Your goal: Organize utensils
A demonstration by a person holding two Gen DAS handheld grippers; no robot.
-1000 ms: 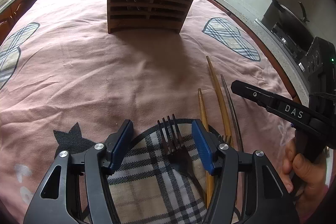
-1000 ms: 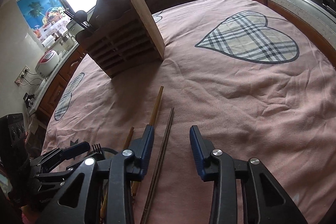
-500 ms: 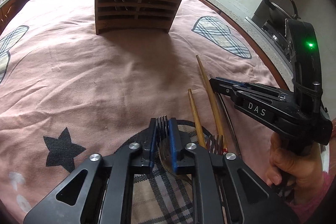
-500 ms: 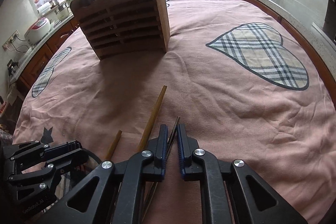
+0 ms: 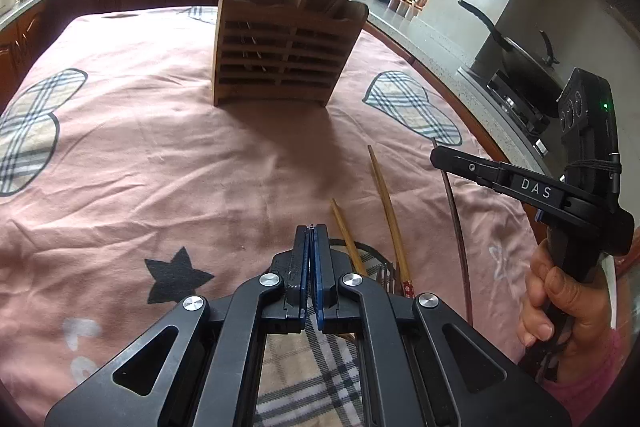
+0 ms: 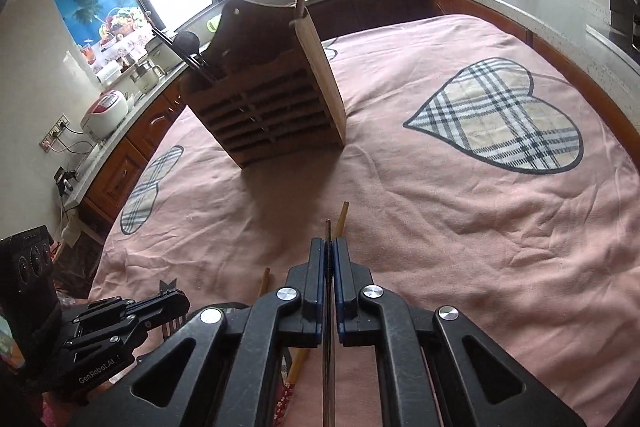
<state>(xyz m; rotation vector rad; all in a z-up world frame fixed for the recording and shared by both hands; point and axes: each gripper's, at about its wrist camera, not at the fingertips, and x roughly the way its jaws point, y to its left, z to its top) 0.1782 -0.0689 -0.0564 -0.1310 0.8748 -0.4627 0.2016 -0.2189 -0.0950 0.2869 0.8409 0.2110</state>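
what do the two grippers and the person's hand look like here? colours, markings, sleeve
Both grippers, the left gripper and the right gripper, are black plastic linkages with silver rivets and blue pads. The right gripper's side reads "DAS" in white; its handle box shows a green light. The left gripper's side reads "GenRobot.AI". The hand wears a pink sleeve.

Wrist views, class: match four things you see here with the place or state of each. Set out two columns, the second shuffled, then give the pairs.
1. dark chopstick
2. wooden utensil holder
3. frying pan
4. longer pale chopstick

A. on the stove
B. lying flat on the pink cloth
C. clamped in the right gripper
D. standing upright on the pink cloth

Pairs: 1-C, 2-D, 3-A, 4-B.
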